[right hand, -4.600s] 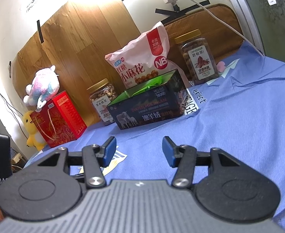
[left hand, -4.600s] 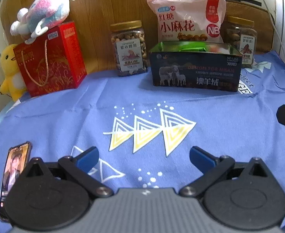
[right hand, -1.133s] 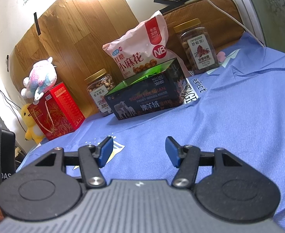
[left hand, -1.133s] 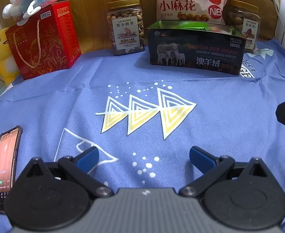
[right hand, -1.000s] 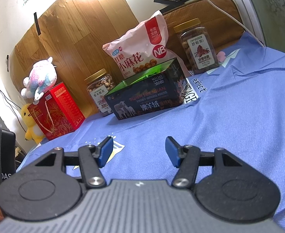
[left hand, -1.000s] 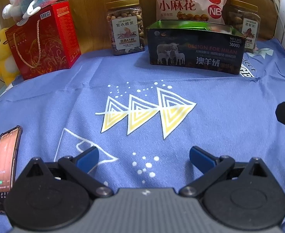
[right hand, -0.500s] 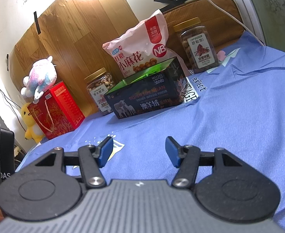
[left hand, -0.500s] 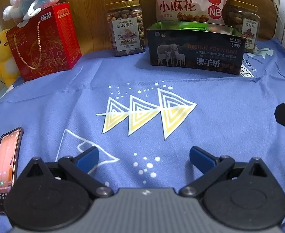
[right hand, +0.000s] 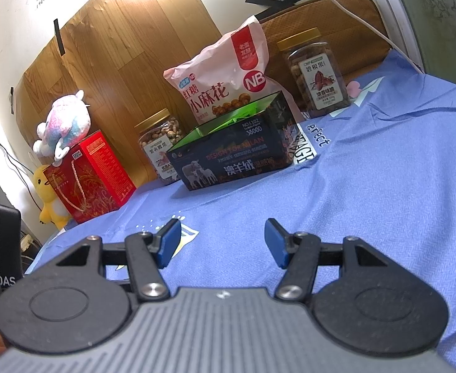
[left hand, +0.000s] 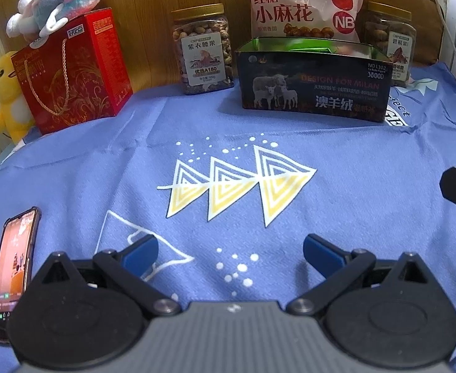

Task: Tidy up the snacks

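Observation:
A dark open tin box [left hand: 313, 88] with sheep art stands at the back of the blue cloth, also in the right wrist view [right hand: 234, 158]. Behind it leans a pink snack bag [left hand: 302, 3] [right hand: 225, 80]. A nut jar [left hand: 201, 48] [right hand: 161, 146] stands left of the box, another jar [left hand: 389, 39] [right hand: 318, 73] to its right. My left gripper [left hand: 229, 253] is open and empty over the cloth, well short of the box. My right gripper [right hand: 223, 239] is open and empty, also short of the box.
A red gift box [left hand: 72, 71] with a plush toy [left hand: 57, 0] on top stands at the back left, a yellow duck plush [left hand: 5, 93] beside it. A phone [left hand: 13, 273] lies on the cloth at the left. A wooden board [right hand: 119, 62] backs the snacks.
Both grippers have edged slightly nearer the tin box, which looks a little larger. Their jaws stay open and nothing on the cloth has moved.

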{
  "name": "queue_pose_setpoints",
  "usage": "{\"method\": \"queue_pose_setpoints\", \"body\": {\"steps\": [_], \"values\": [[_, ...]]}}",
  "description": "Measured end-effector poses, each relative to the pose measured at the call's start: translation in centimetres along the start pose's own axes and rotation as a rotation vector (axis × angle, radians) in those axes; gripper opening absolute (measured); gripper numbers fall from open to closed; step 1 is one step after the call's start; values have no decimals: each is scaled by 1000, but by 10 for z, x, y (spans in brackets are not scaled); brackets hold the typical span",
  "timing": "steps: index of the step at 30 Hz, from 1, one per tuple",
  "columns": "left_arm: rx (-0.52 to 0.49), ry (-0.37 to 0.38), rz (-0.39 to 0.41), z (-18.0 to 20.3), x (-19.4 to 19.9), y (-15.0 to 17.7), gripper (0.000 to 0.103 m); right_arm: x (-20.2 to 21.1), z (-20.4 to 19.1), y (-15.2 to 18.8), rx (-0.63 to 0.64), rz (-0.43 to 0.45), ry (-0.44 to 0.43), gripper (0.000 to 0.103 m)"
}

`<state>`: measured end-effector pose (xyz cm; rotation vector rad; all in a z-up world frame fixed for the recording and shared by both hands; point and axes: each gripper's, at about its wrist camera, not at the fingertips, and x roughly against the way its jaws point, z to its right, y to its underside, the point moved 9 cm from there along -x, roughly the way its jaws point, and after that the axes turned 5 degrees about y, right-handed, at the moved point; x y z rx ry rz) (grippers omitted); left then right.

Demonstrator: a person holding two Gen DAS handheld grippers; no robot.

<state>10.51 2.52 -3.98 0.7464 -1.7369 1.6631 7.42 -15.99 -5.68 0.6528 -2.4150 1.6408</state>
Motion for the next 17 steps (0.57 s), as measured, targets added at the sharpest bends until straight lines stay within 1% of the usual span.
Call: {"method": "queue_pose_setpoints", "body": {"steps": [9,13,17], "values": [[10,5,10,-2,1,-2,103,0,0,0,1,1,1,62],[14,43,39,0,7,-4,103,0,0,0,-1,1,2,62],[0,65,73,5,14,-9,103,0,-1,0,0,-1,0,62]]}}
